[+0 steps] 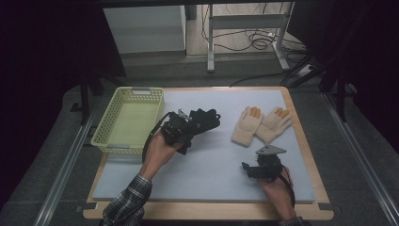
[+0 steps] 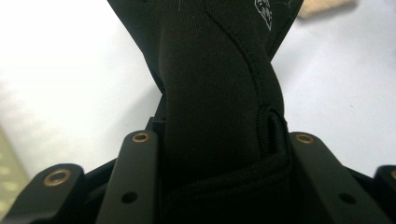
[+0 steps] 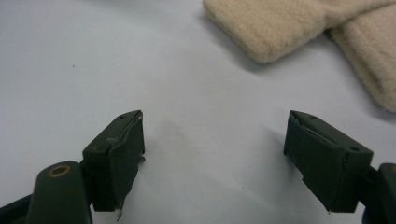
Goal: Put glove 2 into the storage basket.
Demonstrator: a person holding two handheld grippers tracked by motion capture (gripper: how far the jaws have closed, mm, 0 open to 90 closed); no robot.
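Nearest the camera, at the desk's near right, the right gripper rests low over the pale mat, its jaws spread wide with nothing between them. Just beyond it lie two cream gloves side by side, their cuffs close to its tips. Over on the left, the left gripper is clamped on a black glove, which hangs lifted above the mat just right of the yellow basket at the far left.
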